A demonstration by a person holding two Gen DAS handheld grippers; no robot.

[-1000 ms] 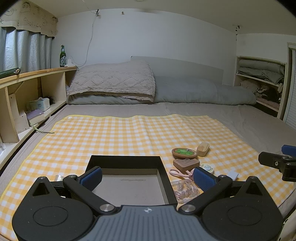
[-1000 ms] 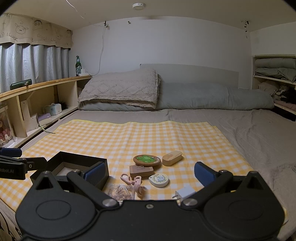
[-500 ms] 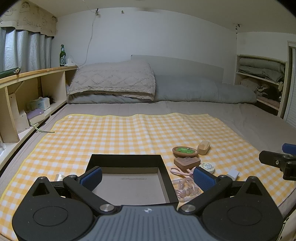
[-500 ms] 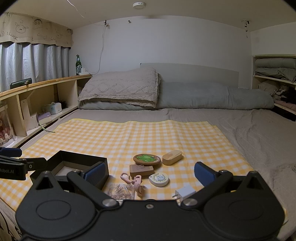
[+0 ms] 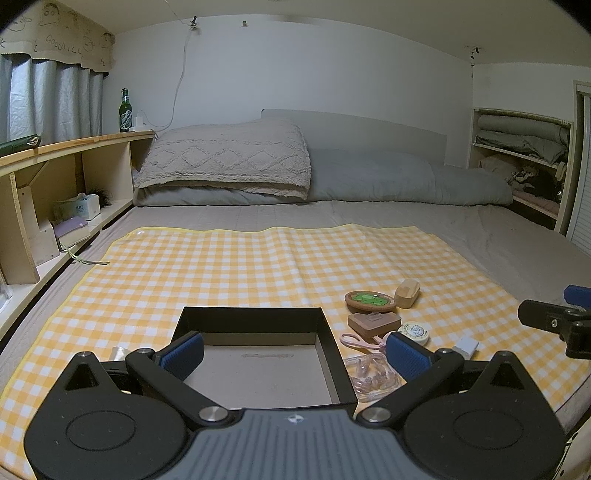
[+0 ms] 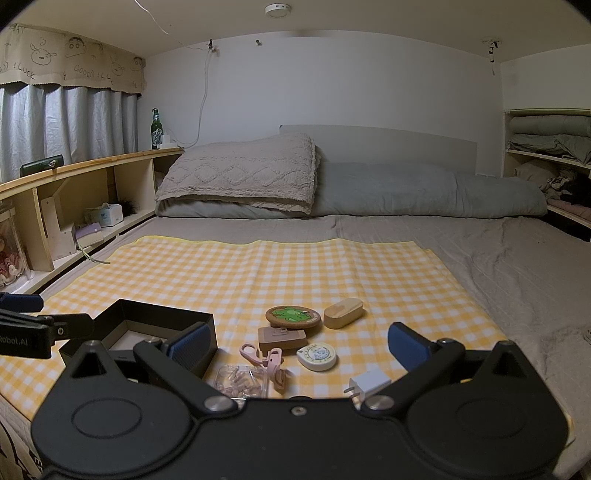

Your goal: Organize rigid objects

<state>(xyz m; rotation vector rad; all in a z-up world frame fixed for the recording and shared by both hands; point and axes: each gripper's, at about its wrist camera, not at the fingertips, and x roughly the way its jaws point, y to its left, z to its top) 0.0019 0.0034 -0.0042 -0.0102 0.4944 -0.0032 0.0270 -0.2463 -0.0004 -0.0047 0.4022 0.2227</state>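
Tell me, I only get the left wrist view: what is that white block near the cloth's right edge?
Observer: A charger; the right wrist view shows its two metal prongs.
Operator: Is the right gripper carrying anything?
Observer: No. It is open and empty.
Operator: Anything overhead?
Observer: A round white ceiling fitting.
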